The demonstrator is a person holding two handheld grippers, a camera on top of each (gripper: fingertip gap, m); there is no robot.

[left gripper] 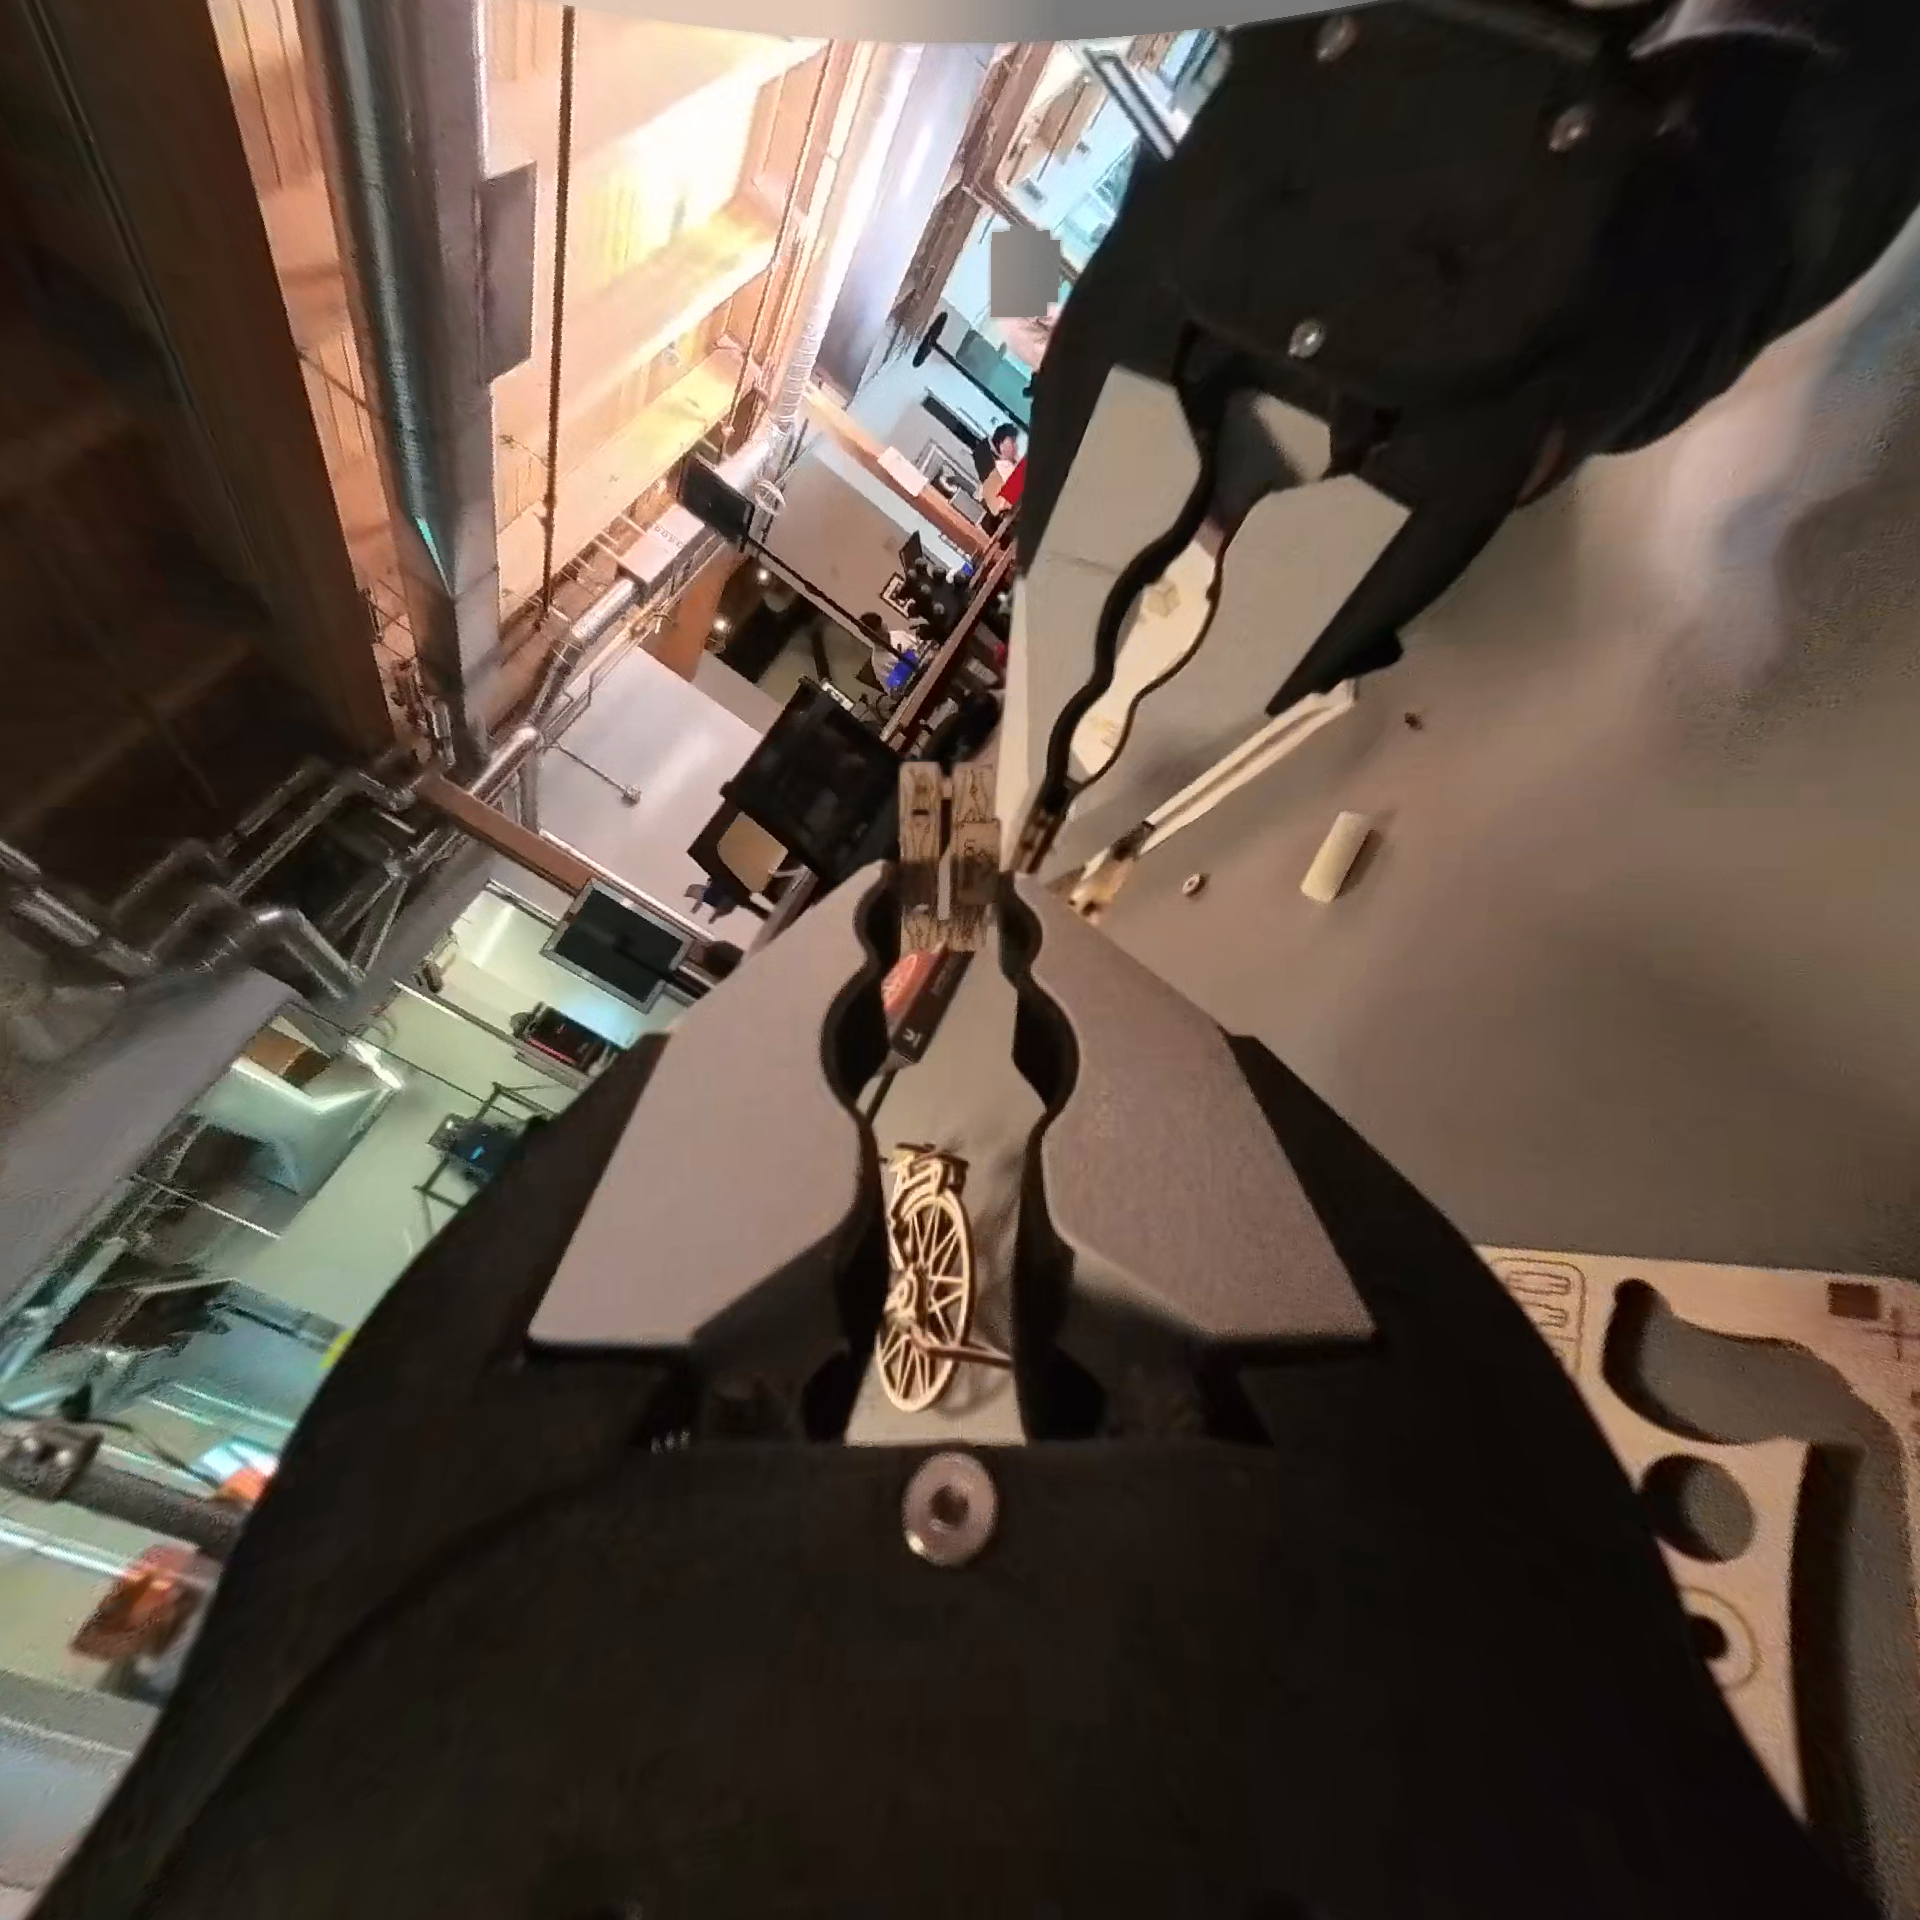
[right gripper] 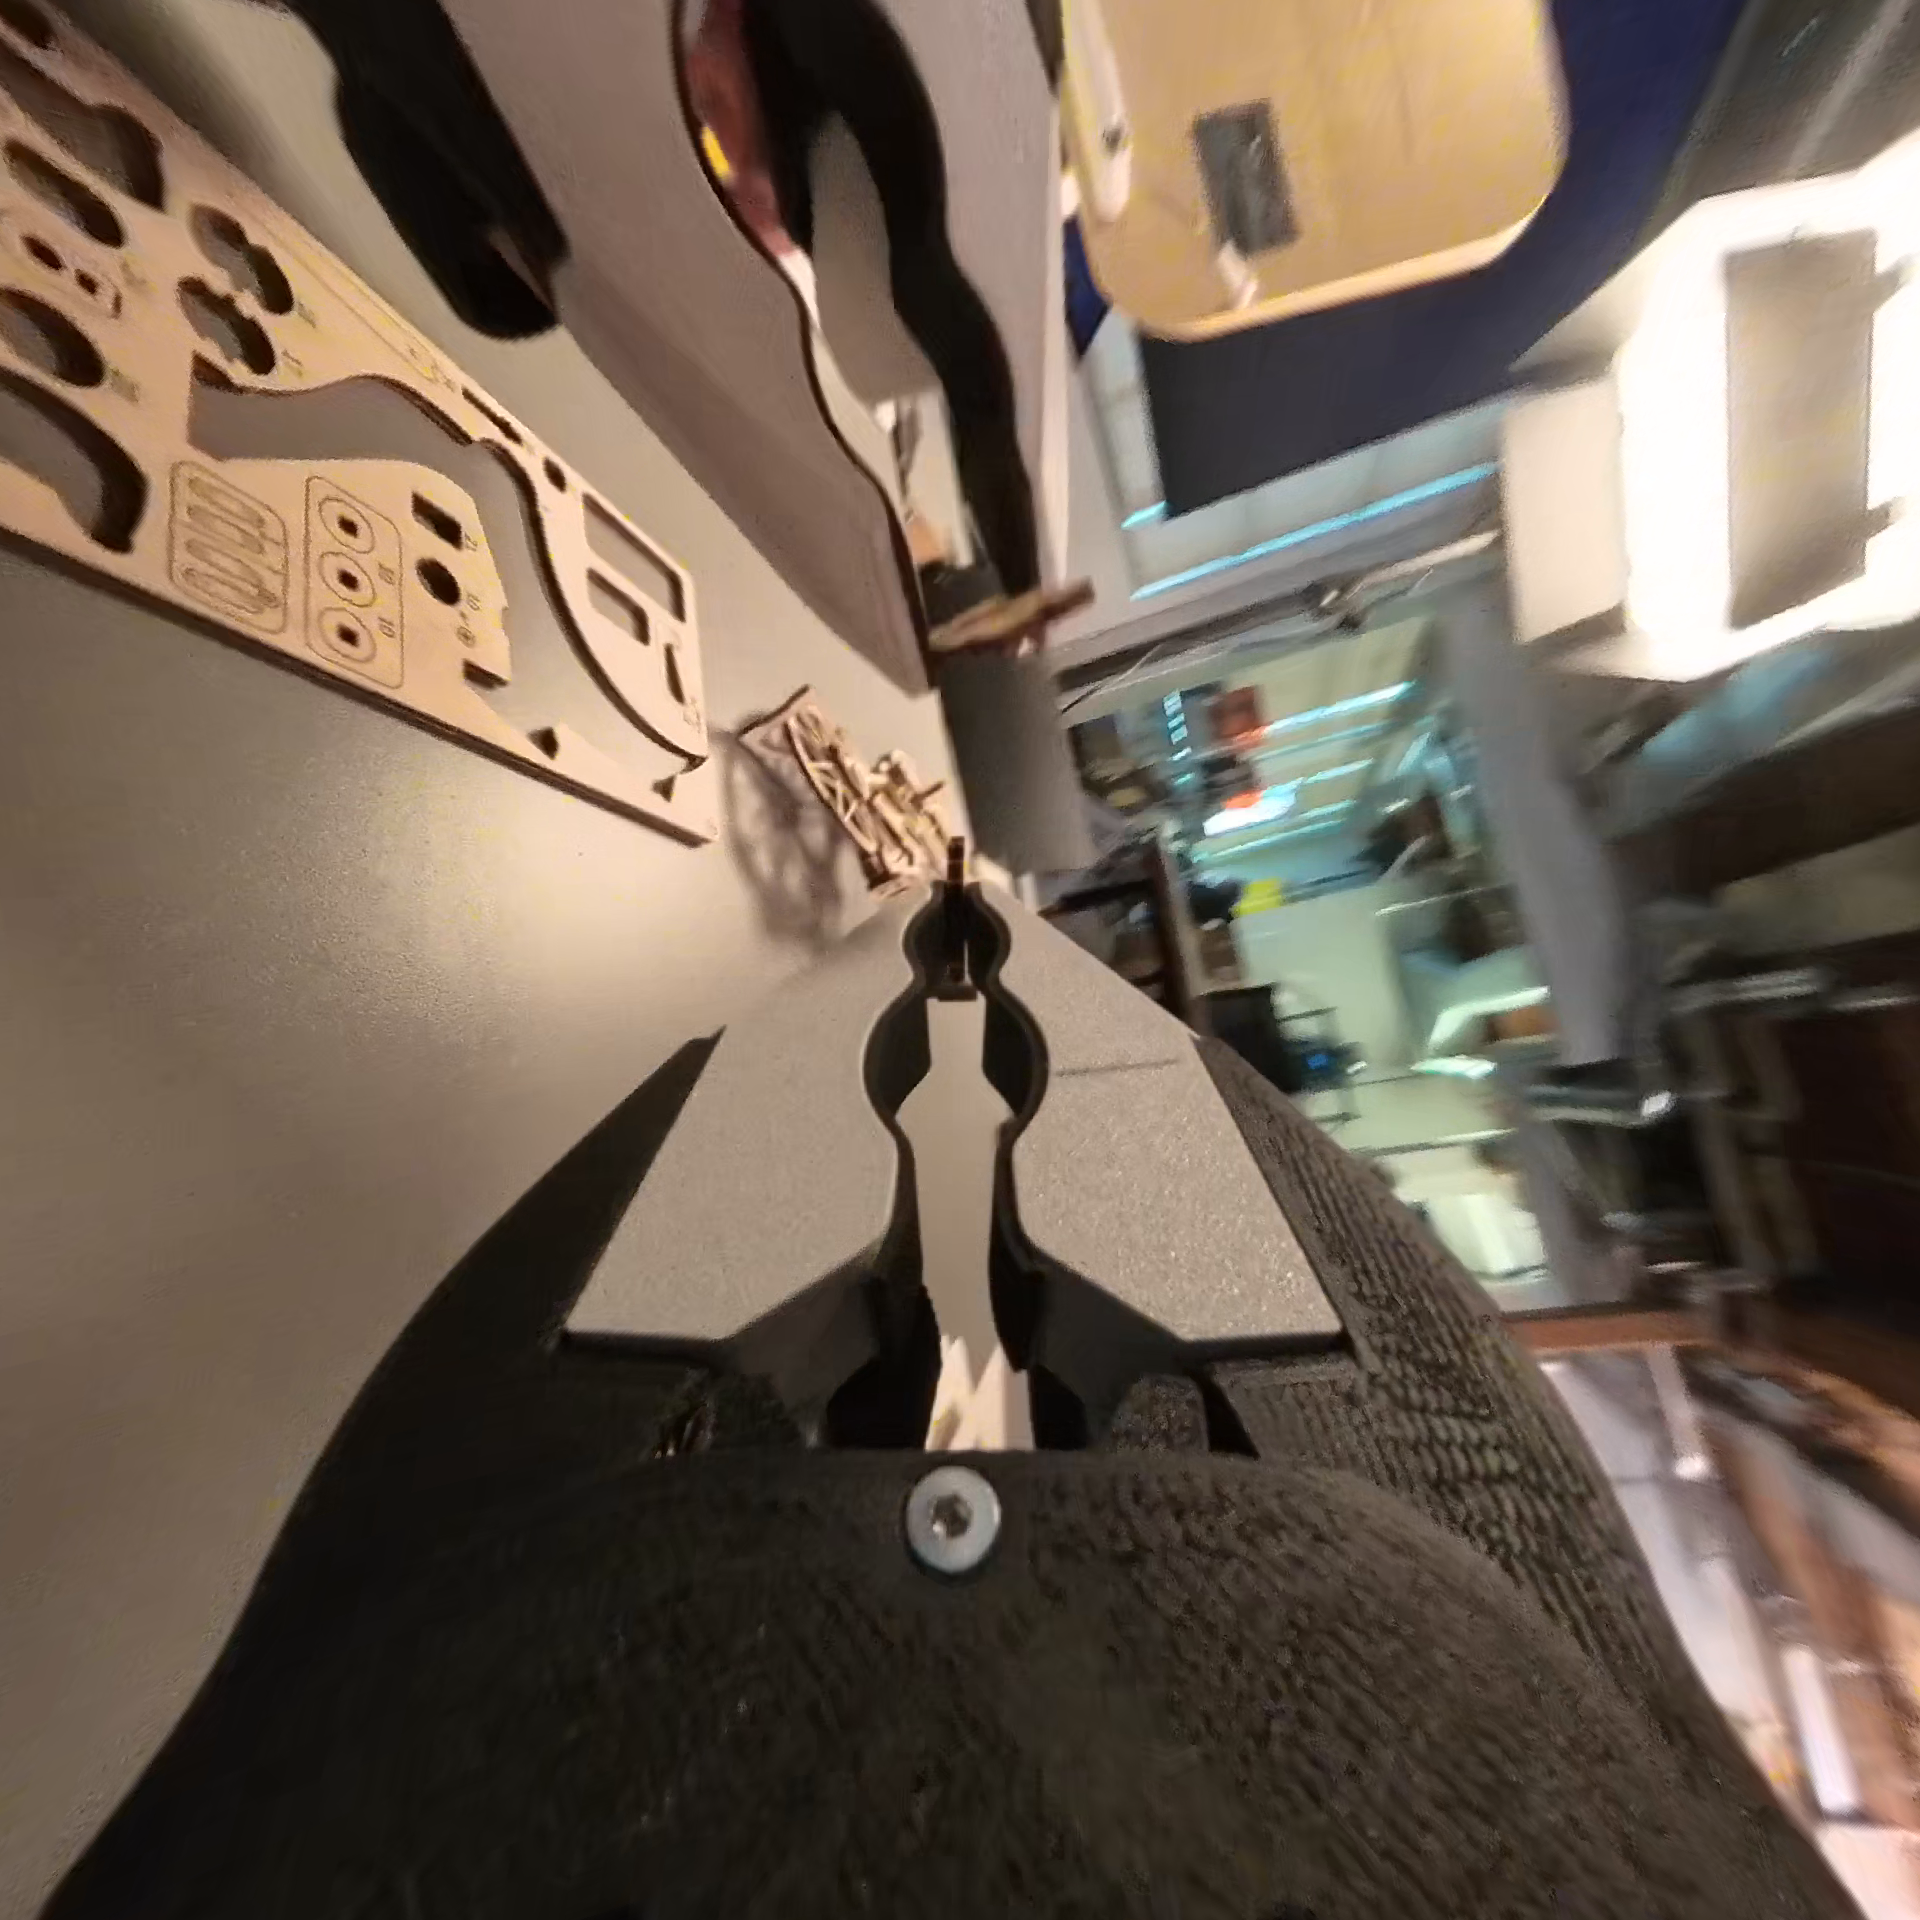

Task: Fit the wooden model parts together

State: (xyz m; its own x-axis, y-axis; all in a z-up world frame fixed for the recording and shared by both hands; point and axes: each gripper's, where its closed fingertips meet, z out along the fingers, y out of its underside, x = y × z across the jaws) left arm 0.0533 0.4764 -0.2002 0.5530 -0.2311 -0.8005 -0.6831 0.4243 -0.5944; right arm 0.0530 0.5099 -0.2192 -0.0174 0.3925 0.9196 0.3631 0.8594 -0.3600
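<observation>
the left gripper [left gripper: 951,883] pinches a small pale wooden assembly [left gripper: 948,854] at its tips: flat laser-cut pieces with dark burnt edges and engraved marks, slotted together and held above the grey table [left gripper: 1558,987]. the right gripper [right gripper: 954,914] is closed on a thin dark-edged wooden part [right gripper: 954,883], seen edge-on, a narrow sliver poking just past its tips. on the table lies a partly built wooden bicycle model [left gripper: 925,1288], its spoked wheel showing between the left gripper's fingers. beside it lies the plywood parts sheet [right gripper: 343,540], pale with brown-edged cutouts where pieces have been removed. a small white block [left gripper: 1335,868] rests on the table apart from the rest.
</observation>
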